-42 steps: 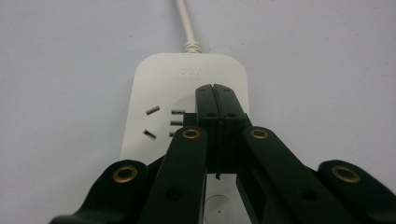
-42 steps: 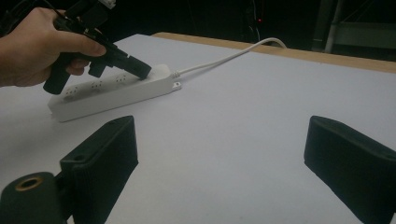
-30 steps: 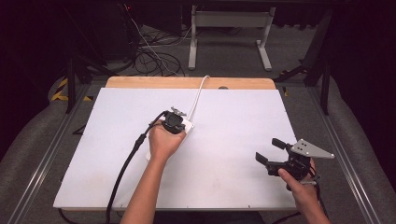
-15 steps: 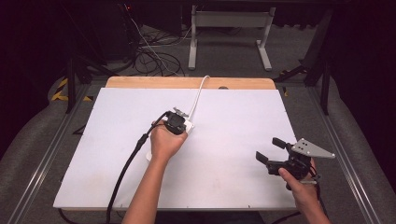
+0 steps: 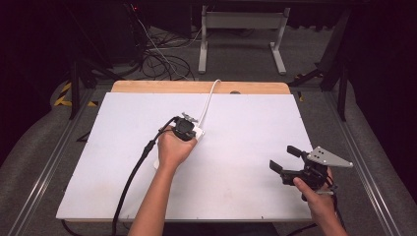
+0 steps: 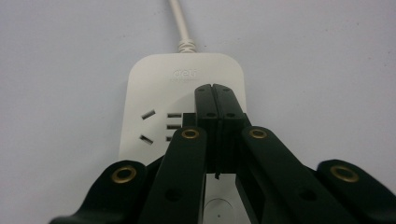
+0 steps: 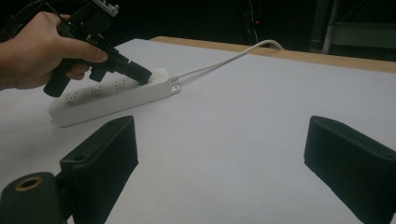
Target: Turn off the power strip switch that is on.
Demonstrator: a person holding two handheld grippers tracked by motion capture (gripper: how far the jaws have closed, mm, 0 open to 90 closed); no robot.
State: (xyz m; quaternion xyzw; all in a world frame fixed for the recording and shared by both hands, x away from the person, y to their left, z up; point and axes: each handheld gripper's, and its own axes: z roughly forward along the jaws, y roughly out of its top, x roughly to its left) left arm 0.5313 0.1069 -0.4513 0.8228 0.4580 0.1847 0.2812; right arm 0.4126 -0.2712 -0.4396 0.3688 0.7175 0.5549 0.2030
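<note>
A white power strip [image 7: 116, 95] lies on the white table top [image 5: 246, 128], its white cord [image 7: 224, 58] running off over the far edge. My left gripper [image 6: 215, 100] is shut, jaws pressed together with nothing between them, and its tips rest on the strip's top [image 6: 159, 93] near the cord end, beside a socket. In the high view the left hand and left gripper [image 5: 186, 129] cover most of the strip [image 5: 198, 132]. My right gripper [image 5: 284, 158] hovers at the near right of the table, open and empty, jaws [image 7: 224, 154] wide apart and facing the strip.
A wooden strip [image 5: 147, 87] borders the table's far edge. Beyond it, cables and a metal stand's legs [image 5: 241, 44] sit on the dark floor. The left gripper's black cable [image 5: 130, 182] trails off the table's near edge.
</note>
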